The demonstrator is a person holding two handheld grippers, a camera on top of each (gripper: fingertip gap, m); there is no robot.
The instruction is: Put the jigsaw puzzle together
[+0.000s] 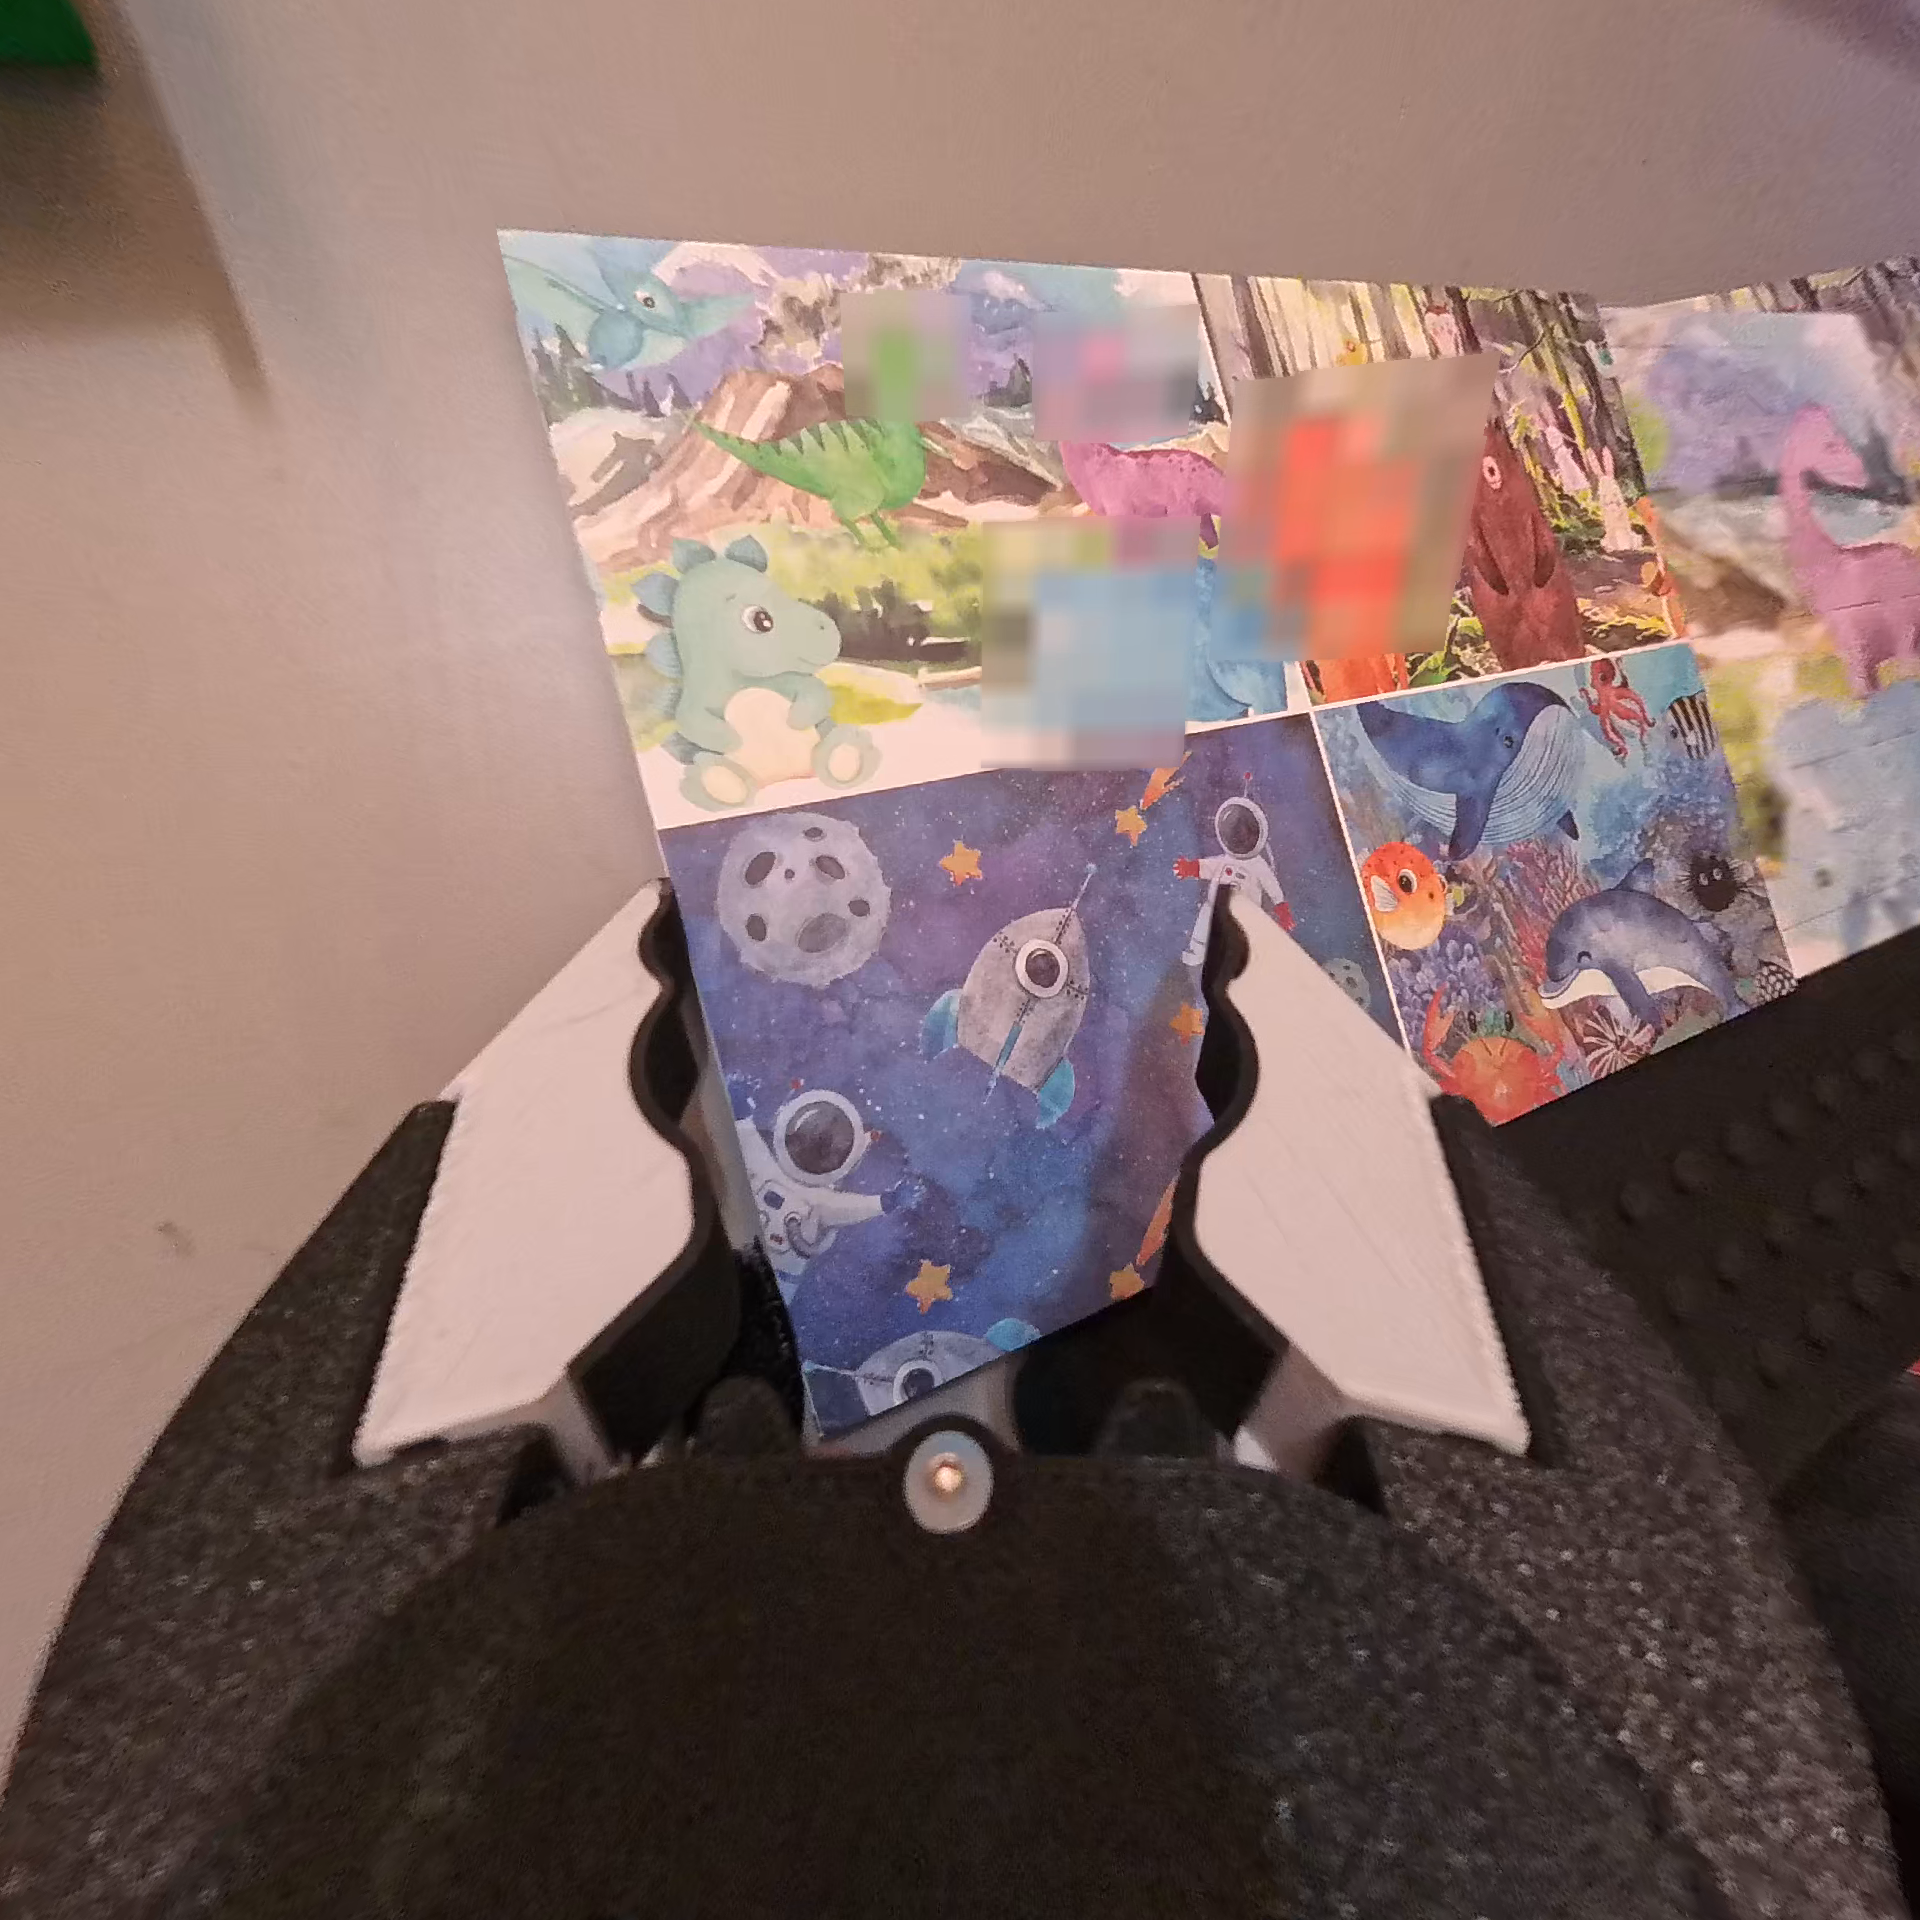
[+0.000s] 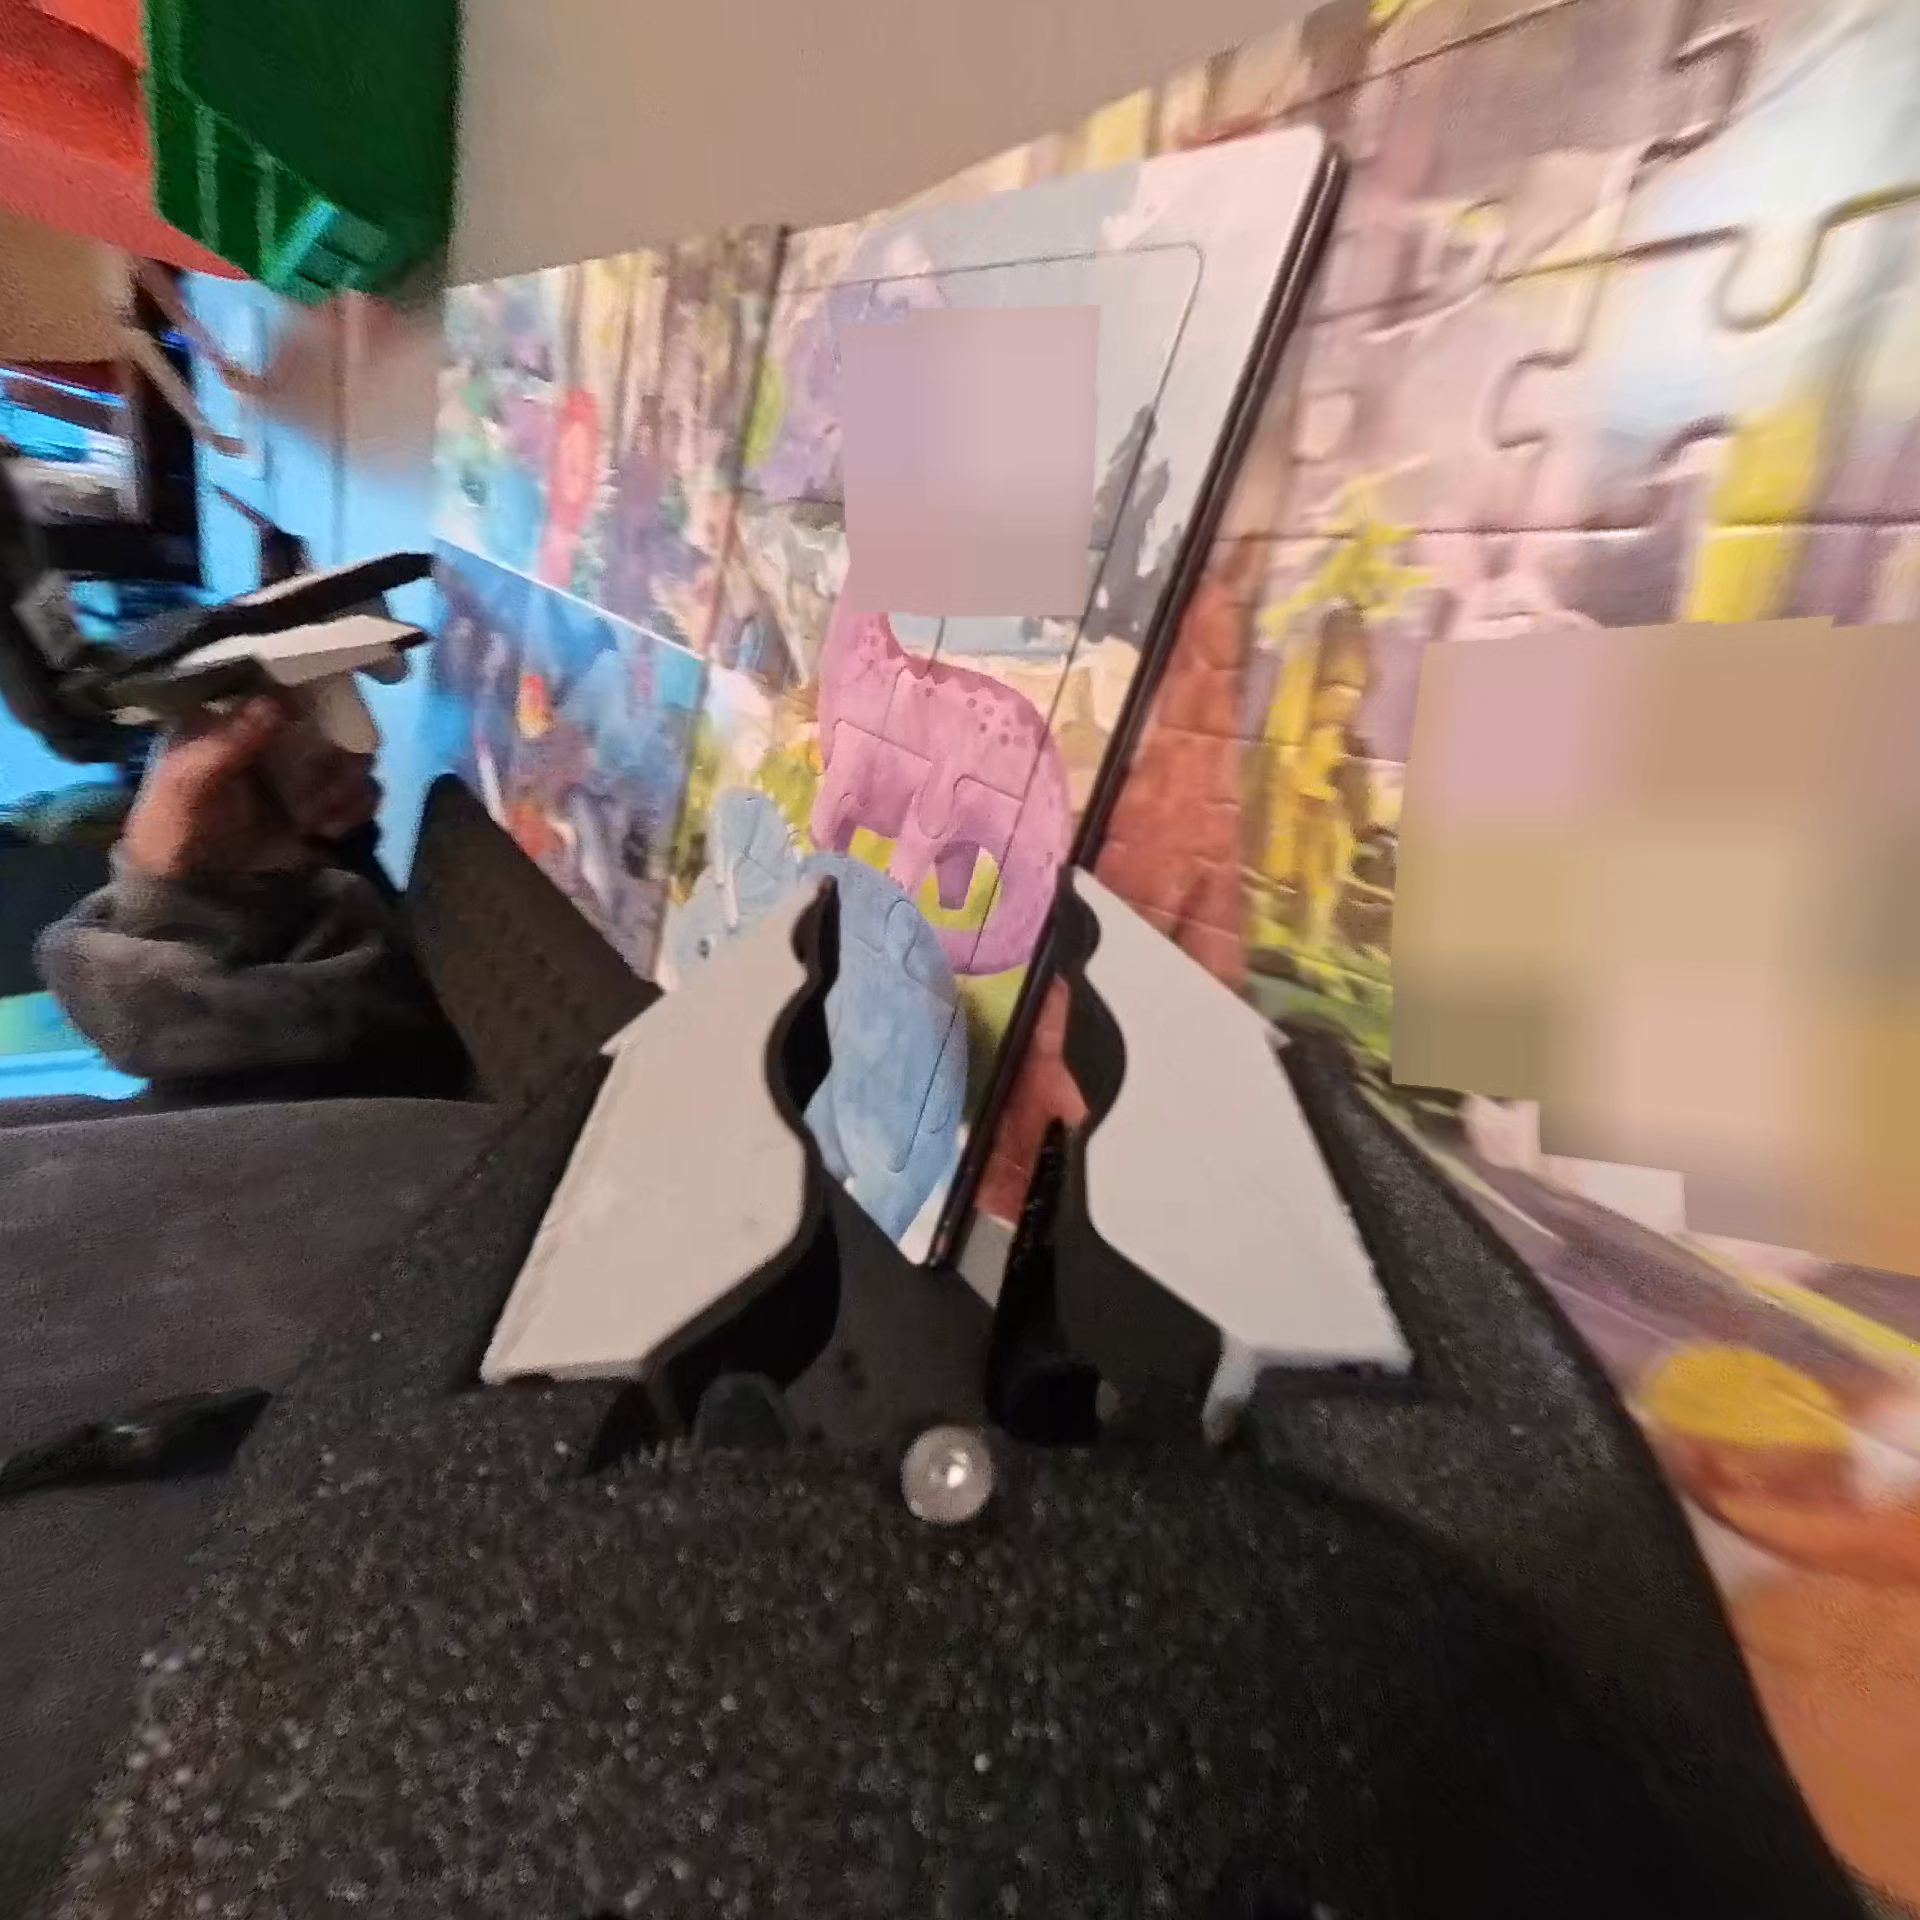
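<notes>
Left gripper [image 1: 935,914] jaws spread around one four-scene picture card [image 1: 914,1039]; right gripper [image 2: 951,894] jaws parted, one dinosaur puzzle board [image 2: 935,727] between; grip on either unclear.

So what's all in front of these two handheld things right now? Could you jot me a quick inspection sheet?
Surface: pale table, with black dimpled foam mat.
Job's things: picture card of four scenes, its space corner between the left gripper's fingers; puzzle tray with purple dinosaur, its edge between the right gripper's fingers; assembled puzzle behind.
Clutter: green box.
Grippers: whether the fingers actually clamp, cannot tell.
Cables: nothing seen.
Surroundings: person's hand, grey sleeve.
</notes>
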